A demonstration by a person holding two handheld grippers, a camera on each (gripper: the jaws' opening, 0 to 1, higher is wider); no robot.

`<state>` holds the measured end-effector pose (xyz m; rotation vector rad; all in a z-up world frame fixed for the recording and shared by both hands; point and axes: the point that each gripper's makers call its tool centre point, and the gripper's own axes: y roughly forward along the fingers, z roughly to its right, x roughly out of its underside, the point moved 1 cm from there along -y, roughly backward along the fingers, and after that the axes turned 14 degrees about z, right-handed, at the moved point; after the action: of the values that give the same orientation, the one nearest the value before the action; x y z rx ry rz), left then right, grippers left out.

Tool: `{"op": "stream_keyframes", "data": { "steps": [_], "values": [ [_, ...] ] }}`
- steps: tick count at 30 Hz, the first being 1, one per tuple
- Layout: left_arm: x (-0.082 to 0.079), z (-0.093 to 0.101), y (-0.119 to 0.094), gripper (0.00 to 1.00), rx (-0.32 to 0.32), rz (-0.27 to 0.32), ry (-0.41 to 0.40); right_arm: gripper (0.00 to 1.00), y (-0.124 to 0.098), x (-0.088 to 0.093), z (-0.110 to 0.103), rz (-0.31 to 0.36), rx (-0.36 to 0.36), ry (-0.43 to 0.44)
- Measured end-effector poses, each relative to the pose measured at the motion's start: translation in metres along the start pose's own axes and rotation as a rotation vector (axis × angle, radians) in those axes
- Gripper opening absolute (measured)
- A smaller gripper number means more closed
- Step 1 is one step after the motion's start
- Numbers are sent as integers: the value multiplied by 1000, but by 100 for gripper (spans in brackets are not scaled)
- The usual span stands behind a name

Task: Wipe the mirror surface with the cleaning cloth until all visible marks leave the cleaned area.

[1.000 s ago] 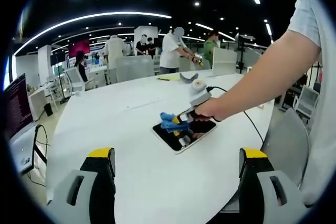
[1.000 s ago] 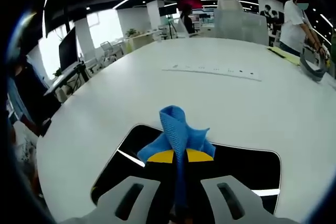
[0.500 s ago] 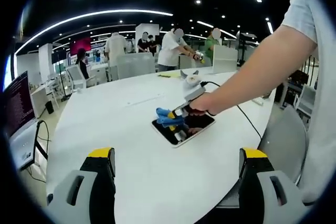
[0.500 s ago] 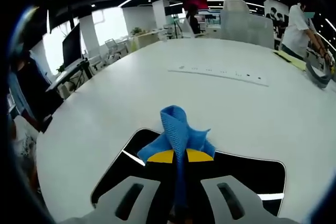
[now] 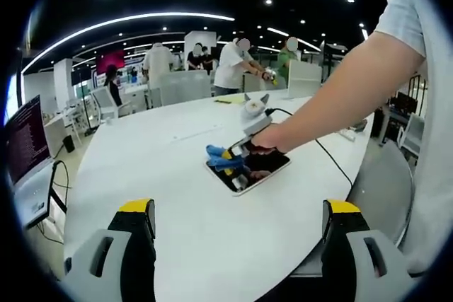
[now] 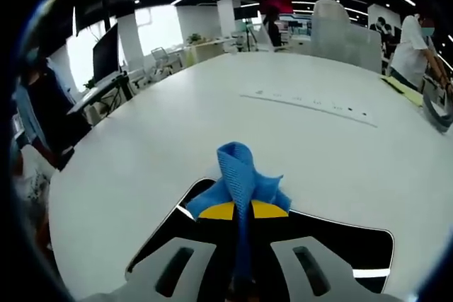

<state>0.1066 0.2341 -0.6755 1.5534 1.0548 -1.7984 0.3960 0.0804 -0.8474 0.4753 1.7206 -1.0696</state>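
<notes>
Left gripper point(image 5: 237, 217) – grey jaws w/ yellow tips, black pads, person's short white sleeve point(image 5: 414, 15)

No text is legible (monitor lines blur).

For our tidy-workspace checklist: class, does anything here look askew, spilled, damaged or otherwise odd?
Nothing stands out. The mirror lies flat on the white table, and the right claw is shut on the blue cloth, pressing it at the mirror's edge. The left claw hangs open above the table, holding nothing. No spill or crack is visible.
</notes>
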Motion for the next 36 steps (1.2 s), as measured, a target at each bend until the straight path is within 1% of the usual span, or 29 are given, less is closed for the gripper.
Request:
{"op": "stream_keyframes", "data": {
  "steps": [3,9,12,22,27,33,36],
  "values": [
    [1,1,-1,99,-1,-2,-2,1,1,0,-7,4,-11,-11],
    [0,2,-3,99,-2,1,0,1,3,1,-11,5,-28,-21],
    [0,4,-3,99,-2,2,-1,1,-1,1,-20,6,-35,-33],
    [0,8,-5,99,5,3,0,1,-8,5,-36,7,-67,-53],
    [0,10,-7,99,8,4,5,1,-10,8,-39,7,-73,-52],
    [-2,12,-9,99,9,11,6,1,-26,9,-59,7,-89,-67],
    [-2,12,-11,99,9,13,7,1,-29,10,-63,8,-93,-67]
  ]
}}
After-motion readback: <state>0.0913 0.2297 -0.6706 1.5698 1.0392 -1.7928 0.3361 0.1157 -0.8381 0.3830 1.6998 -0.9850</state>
